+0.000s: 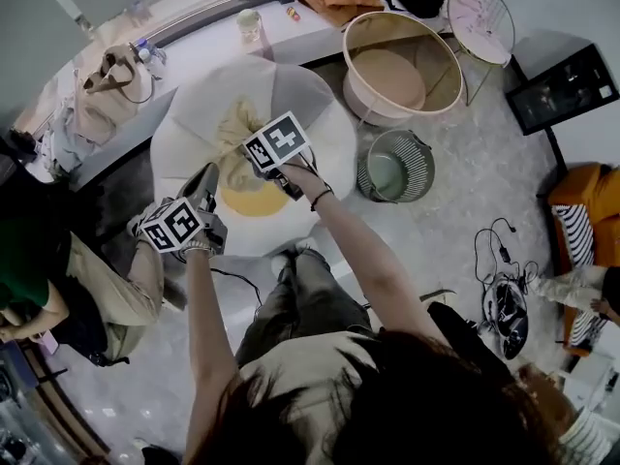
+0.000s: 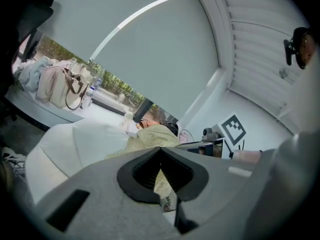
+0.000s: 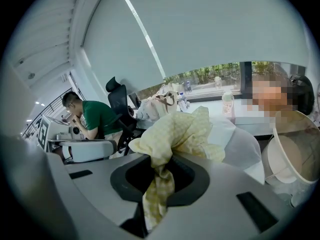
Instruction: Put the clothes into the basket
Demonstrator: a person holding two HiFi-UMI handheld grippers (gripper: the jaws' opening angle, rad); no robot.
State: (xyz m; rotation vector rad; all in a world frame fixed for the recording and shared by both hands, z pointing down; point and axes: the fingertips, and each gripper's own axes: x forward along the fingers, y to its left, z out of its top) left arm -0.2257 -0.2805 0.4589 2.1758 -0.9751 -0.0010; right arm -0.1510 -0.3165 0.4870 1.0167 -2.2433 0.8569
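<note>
Yellow checked garment (image 3: 177, 131) hangs above the white cushion (image 1: 320, 114), left tongs (image 2: 161, 176) and right tongs (image 3: 159, 176) both pinching it, probably to keep it bunched. The basket (image 1: 387, 114) stands at two o'clock.

Floor (image 1: 484, 197) bears cushion (image 1: 315, 100); wire basket (image 1: 427, 163); beige basket (image 1: 360, 100)

A tan handbag (image 1: 108, 90) and a small bottle (image 1: 250, 25) sit on the tabletop (image 1: 199, 51); black cables (image 1: 499, 250) lie on the floor (image 1: 465, 182)
</note>
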